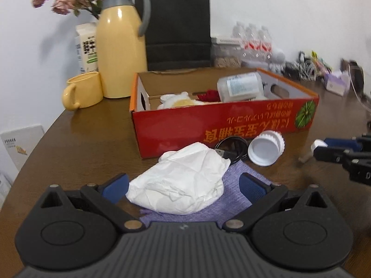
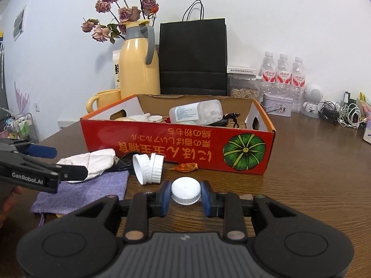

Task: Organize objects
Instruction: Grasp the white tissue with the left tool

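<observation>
Between the right claw's (image 2: 186, 195) blue pads sat a small white ribbed plastic cap (image 2: 186, 194), pinched firmly; ahead stood the red cardboard box (image 2: 176, 149). Lifting level over its wall would serve best. Wide-open, the left claw (image 1: 184, 185) straddled crumpled white tissue (image 1: 180, 183).

Looks like a home/living room w/ cluttered wooden table (image 2: 301, 185): yellow thermos jug (image 2: 139, 69) + mug (image 1: 83, 90), dried roses (image 2: 120, 11), water bottles (image 2: 283, 76), charger cables (image 2: 340, 113), red cardboard box (image 2: 176, 148) of odds & ends.
</observation>
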`<state>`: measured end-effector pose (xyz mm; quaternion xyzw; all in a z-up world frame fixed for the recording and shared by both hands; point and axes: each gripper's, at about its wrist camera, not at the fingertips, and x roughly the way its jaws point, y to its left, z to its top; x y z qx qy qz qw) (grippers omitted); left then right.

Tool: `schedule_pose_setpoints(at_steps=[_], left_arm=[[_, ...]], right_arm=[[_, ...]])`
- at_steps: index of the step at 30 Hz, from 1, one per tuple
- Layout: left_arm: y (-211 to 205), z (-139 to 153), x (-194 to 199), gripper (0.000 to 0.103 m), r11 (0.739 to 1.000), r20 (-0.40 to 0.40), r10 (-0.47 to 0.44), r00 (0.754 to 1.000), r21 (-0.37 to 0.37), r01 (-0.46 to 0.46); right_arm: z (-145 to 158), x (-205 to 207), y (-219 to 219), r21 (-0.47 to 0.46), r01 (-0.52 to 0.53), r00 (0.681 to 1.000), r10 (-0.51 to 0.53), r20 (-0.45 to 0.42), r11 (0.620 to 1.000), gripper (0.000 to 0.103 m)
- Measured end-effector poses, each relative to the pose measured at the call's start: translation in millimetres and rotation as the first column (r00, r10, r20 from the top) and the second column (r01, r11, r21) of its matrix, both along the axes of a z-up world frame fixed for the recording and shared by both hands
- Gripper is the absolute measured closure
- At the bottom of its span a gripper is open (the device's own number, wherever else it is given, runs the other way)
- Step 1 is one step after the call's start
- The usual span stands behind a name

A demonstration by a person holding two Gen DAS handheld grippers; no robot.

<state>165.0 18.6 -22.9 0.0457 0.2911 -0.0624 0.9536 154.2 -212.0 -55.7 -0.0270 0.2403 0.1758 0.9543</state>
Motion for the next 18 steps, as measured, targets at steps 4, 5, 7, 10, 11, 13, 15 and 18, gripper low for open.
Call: schedule_pose_setpoints(at_steps=[4,5,7,10,11,13,15,18], left_arm=[[-0.7,-3.1,14.6,0.000,0.998,-0.046,-0.053,0.998,0.033,0.055],[-1.1,-4.9,18.9,0.000,0.997,-0.062,-0.064,0.996,0.034,0.066],[0.6,-8.0,27.1,0.000,0.997,-0.092,-0.068,0.993,0.032,0.071],[6.4,-11.6,36.4,0.000,0.997,-0.117,-0.079,0.990,0.004,0.080],[8.1,-13.0,38.6,0.000,0.997,-0.123,-0.077,0.989,-0.003,0.077],[11.9,-16.0,41.9,0.000,0.998,-0.136,-0.069,0.988,-0.019,0.067],[15.9,-17.5,42.5,0.000,0.997,-0.131,-0.065,0.989,-0.041,0.060],[17.0,-17.2,42.1,0.000,0.997,-0.129,-0.067,0.989,-0.043,0.062]], right_arm=[[-0.3,0.2,-0.2,0.002,0.001,1.000,-0.001,-0.002,1.000,0.076],[-0.4,0.5,-0.4,0.003,0.001,1.000,-0.001,-0.004,1.000,0.076],[-0.6,1.0,-0.5,0.003,0.000,1.000,0.000,-0.006,1.000,0.076],[-0.9,1.7,-0.3,0.005,-0.001,1.000,0.002,-0.009,1.000,0.076],[-0.9,2.1,-0.4,0.006,-0.002,1.000,0.002,-0.010,1.000,0.076],[-1.1,2.2,-0.5,0.007,-0.004,1.000,0.004,-0.013,1.000,0.076],[-1.1,2.4,-0.4,0.009,-0.006,1.000,0.006,-0.014,1.000,0.076],[-1.4,2.7,-0.4,0.009,-0.007,1.000,0.007,-0.015,1.000,0.076]])
